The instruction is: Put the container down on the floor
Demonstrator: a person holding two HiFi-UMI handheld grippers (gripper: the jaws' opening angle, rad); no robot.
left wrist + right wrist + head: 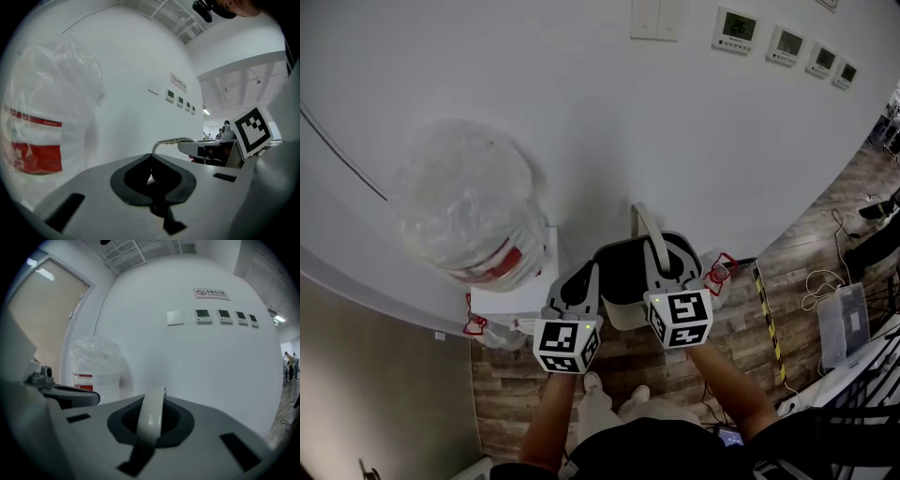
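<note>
Two grippers show in the head view. The right gripper [666, 267] clamps the white handle [649, 230] of the container [623, 317], which hangs above the floor [741, 328] near its wall edge. Left gripper view: the left gripper [150, 177] is pinched together, empty. Right gripper view: the smooth handle could slip through the pads. The wrapped bucket [96, 366] crowds the left, so the floor to the right looks freer.

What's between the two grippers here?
The container, held by its pale handle in the shut right gripper, with the left gripper close beside it; the head view shows this.
</note>
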